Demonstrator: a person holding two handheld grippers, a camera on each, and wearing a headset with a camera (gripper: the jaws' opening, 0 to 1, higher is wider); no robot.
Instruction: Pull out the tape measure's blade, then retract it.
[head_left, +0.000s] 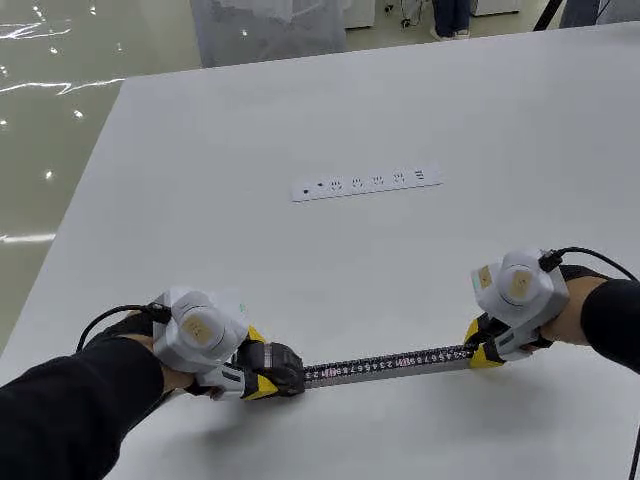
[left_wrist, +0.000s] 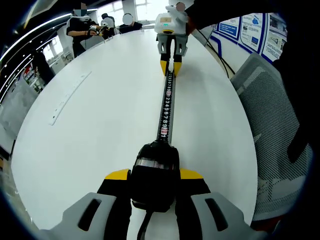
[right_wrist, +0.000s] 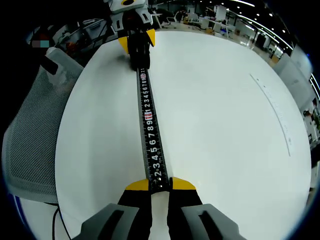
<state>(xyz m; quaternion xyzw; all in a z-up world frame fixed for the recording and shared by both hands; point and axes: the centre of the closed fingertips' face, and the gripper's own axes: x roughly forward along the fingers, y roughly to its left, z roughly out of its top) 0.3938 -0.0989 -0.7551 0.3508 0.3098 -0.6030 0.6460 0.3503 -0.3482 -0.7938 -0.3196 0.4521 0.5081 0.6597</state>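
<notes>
The black tape measure case (head_left: 281, 368) rests on the white table near its front edge, with my left gripper (head_left: 262, 380) shut on it. In the left gripper view the case (left_wrist: 155, 172) sits between the yellow-tipped jaws. The blade (head_left: 385, 364) runs out to the right, flat along the table, its numbers showing. My right gripper (head_left: 481, 352) is shut on the blade's end. In the right gripper view the blade (right_wrist: 149, 135) stretches away from my right gripper (right_wrist: 160, 185) to the left gripper (right_wrist: 135, 42) and the case it holds.
A white power strip (head_left: 366, 183) lies flat in the middle of the table (head_left: 300, 120), well beyond the blade. A grey mesh chair (left_wrist: 272, 130) stands behind the near edge. People stand past the far end of the table.
</notes>
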